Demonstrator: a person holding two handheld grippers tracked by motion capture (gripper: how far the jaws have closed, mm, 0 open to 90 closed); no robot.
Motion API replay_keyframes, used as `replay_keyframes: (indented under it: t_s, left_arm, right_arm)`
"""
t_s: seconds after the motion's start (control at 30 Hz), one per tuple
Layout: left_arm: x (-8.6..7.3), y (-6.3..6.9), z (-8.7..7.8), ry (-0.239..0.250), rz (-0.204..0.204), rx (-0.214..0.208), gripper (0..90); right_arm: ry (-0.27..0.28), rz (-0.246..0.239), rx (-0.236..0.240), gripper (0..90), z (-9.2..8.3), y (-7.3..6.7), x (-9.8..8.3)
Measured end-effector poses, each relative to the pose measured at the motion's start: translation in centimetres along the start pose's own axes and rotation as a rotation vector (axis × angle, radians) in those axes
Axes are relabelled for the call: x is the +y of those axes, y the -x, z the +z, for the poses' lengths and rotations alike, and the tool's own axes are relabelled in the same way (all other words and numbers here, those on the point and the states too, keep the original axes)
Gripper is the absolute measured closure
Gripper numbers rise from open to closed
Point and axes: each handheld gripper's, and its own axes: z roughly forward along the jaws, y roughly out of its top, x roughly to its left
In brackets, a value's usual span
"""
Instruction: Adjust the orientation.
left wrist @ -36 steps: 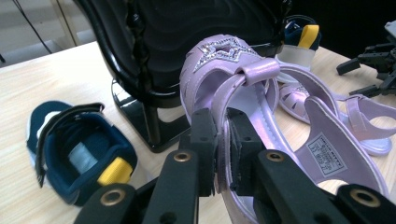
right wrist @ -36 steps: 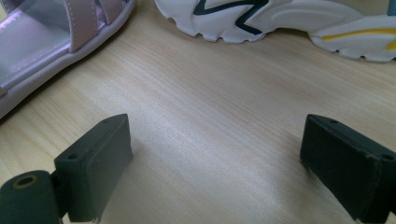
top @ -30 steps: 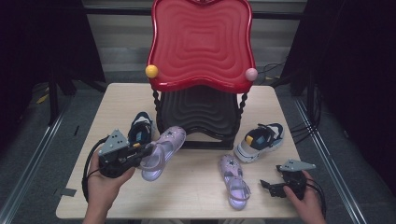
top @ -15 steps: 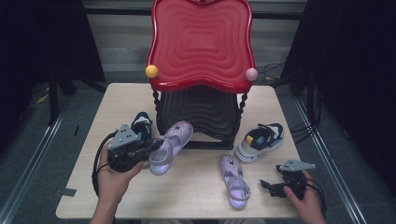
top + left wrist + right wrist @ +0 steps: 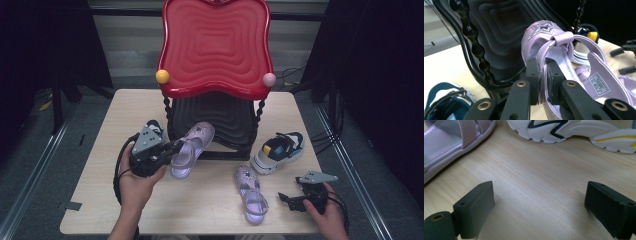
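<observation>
My left gripper [image 5: 172, 149] is shut on the side edge of a lilac sandal [image 5: 192, 147] and holds it off the table, toe pointing at the black lower shelf [image 5: 215, 117] of a red-topped rack. In the left gripper view the pads [image 5: 533, 75] pinch the sandal [image 5: 544, 32] just behind its star-decorated toe, close to the shelf [image 5: 496, 32]. The matching lilac sandal [image 5: 251, 194] lies on the table at front centre. My right gripper [image 5: 289, 200] rests open near the front right edge; between its fingers [image 5: 539, 207] is bare wood.
A white and navy sneaker [image 5: 277, 151] stands right of the rack, its sole [image 5: 574, 130] just ahead of the right gripper. A second navy sneaker [image 5: 155, 125] sits left of the rack, behind my left hand. The red wavy top tray [image 5: 215, 50] overhangs the shelf.
My left gripper has carried the lilac sandal to the right and toward the rack, bringing its toe up to the black shelf. The right gripper has stayed put.
</observation>
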Motion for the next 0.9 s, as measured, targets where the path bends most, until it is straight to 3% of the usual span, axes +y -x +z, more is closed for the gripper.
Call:
replay_keyframes:
  t_s: [0.23,0.73,0.9]
  left_arm:
    - [0.7,0.3,1.4,0.01,0.002,0.074,82.4]
    - [1.1,1.0,3.9,0.038,0.003,0.176,82.4]
    - [1.2,1.0,4.5,0.058,-0.018,0.197,82.4]
  right_arm:
    - [0.0,0.0,0.0,8.3,0.0,0.0,0.0]
    - [-0.003,0.002,0.003,8.2,0.1,0.0,0.1]
    - [-0.002,0.002,0.006,8.2,0.1,0.0,0.1]
